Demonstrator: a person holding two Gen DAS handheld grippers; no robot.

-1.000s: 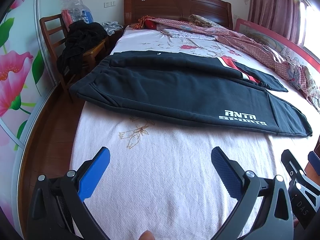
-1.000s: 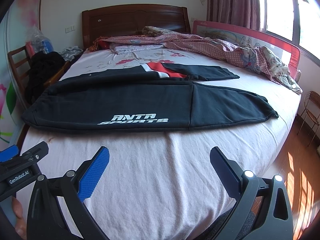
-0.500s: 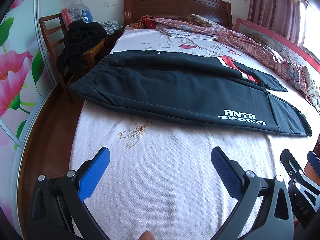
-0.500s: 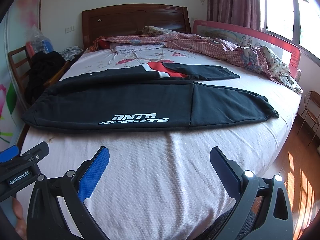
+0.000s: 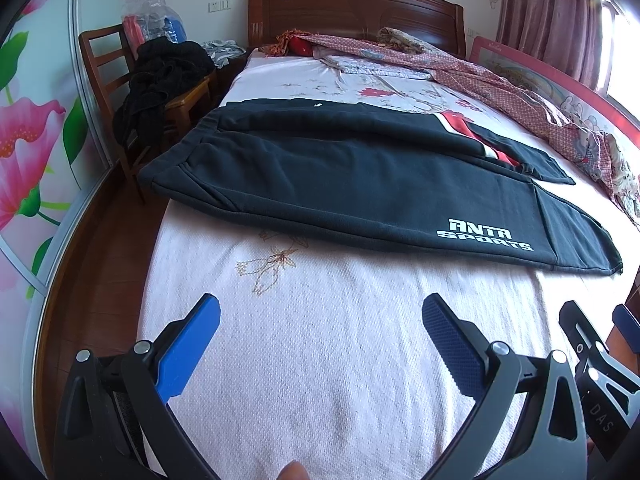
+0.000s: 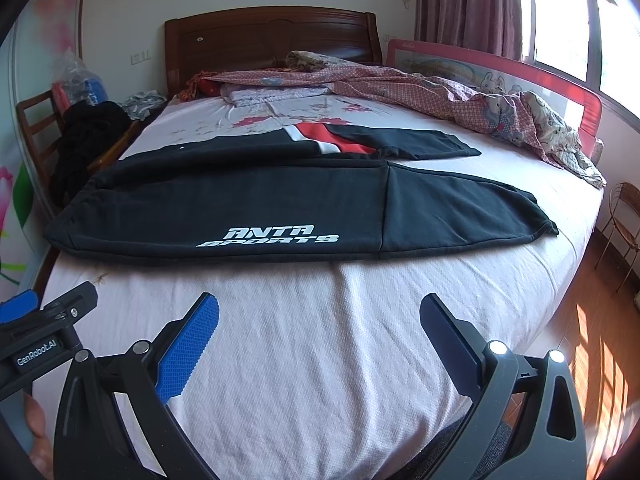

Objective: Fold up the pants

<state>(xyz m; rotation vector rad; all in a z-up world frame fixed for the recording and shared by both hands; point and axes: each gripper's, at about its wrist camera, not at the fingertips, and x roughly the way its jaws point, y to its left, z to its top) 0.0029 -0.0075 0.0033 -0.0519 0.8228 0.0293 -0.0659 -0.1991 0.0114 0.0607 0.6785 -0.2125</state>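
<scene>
Black sweatpants with a white "ANTA SPORTS" print and a red-and-white stripe lie flat across the bed, waistband at the left, leg cuffs at the right. They also show in the right wrist view. My left gripper is open and empty above the pink sheet, short of the near leg. My right gripper is open and empty too, near the foot of the bed, apart from the pants. The right gripper's body shows at the lower right of the left wrist view.
The bed has a pink sheet. A red patterned quilt lies along the far right side by a red bed rail. A wooden chair with dark clothes stands left of the bed. A wooden headboard is at the back.
The left wrist view has shifted very slightly; the pants sit a touch nearer the left. Both grippers stay open and nothing on the bed has moved.
</scene>
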